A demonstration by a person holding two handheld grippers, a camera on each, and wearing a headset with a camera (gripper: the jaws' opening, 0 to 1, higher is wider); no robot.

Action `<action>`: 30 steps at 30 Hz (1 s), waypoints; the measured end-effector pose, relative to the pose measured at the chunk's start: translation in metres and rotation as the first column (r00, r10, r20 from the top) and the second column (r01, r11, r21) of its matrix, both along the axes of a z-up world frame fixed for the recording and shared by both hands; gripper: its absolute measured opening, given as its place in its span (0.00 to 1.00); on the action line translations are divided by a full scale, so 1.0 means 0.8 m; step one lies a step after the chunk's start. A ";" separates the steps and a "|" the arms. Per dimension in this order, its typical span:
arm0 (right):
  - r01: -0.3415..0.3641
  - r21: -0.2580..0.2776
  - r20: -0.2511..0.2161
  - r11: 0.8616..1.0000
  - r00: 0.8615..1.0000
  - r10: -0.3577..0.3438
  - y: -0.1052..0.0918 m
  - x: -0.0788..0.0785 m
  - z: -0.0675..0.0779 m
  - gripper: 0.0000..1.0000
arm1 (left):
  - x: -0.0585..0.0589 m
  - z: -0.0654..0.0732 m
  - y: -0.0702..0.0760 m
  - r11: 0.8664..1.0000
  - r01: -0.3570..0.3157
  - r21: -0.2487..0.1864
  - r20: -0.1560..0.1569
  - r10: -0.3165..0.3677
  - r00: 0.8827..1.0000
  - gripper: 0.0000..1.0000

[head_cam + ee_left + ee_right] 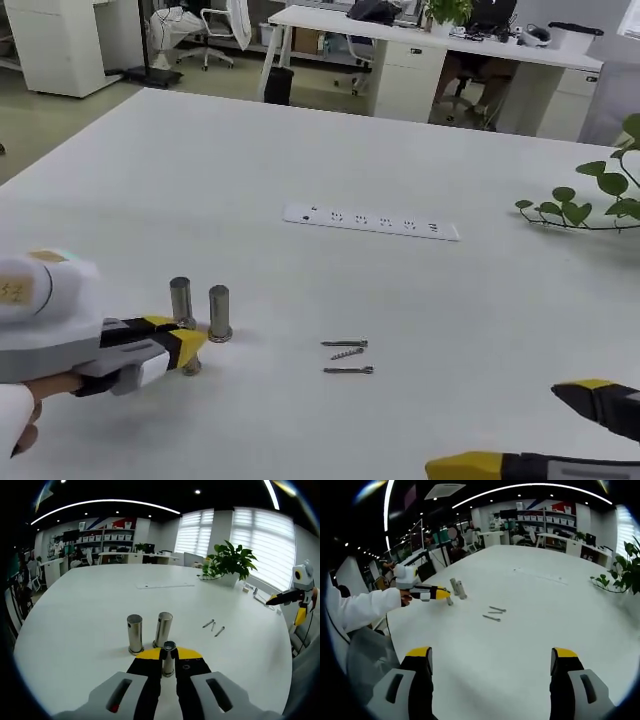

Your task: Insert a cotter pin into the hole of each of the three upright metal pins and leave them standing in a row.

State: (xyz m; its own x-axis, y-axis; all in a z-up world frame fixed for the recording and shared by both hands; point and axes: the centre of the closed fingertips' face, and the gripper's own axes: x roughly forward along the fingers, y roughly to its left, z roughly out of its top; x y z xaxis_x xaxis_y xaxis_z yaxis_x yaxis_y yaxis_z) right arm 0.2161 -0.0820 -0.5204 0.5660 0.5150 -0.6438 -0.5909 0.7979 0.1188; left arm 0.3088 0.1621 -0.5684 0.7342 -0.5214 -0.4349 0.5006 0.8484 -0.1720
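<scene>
Head view: the left gripper (188, 350) sat at 8 o'clock. Its yellow-tipped jaws were closed on the held pin (192, 366), whose foot showed just under the tips, down by the desk (300, 150). The two free pins (219, 313) stood upright just beyond the tips, side by side, close but apart. The three cotter pins (347, 355) lay loose near 6 o'clock, close together and well off to 3 o'clock of the pins. A power strip (370, 221) lay at 12 o'clock of them, and a plant (600, 195) trailed in at 3 o'clock. The right gripper (492, 428) was at 5 o'clock, its jaws wide apart.

Left gripper view: the jaws met around the held pin (169, 656), which stood upright with its top end in sight. The free pins (163, 629) stood just behind it, at 12 and 11 o'clock. The cotter pins (214, 626) lay at 2 o'clock, and the right gripper (292, 597) hovered at 3 o'clock.

Right gripper view: both jaws stood far apart, with desk between them. The left gripper (437, 592), on an arm in a white sleeve (365, 610), was at 10 o'clock, beside the free pins (461, 590). The cotter pins (492, 613) lay near the centre.
</scene>
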 end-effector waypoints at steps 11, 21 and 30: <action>0.005 0.008 0.006 1.000 1.000 -0.005 0.001 -0.002 0.002 0.96 | -0.017 -0.002 -0.004 0.995 0.023 0.093 0.003 -0.024 1.000 0.05; 0.004 0.001 0.034 1.000 0.999 -0.004 -0.001 -0.006 0.013 0.96 | -0.029 0.020 -0.037 0.996 0.043 0.079 0.057 -0.048 0.997 0.05; -0.004 -0.015 0.047 1.000 0.999 0.005 -0.002 -0.009 0.018 0.96 | -0.041 0.023 -0.057 0.994 0.058 0.098 0.065 -0.064 0.996 0.05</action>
State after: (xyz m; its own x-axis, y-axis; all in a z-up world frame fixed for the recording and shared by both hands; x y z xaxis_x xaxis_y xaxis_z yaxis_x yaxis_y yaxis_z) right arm 0.2091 -0.0834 -0.5058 0.5934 0.5085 -0.6239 -0.5994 0.7965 0.0790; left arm 0.2762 0.1163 -0.5499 0.7317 -0.5243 -0.4356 0.5596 0.8269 -0.0553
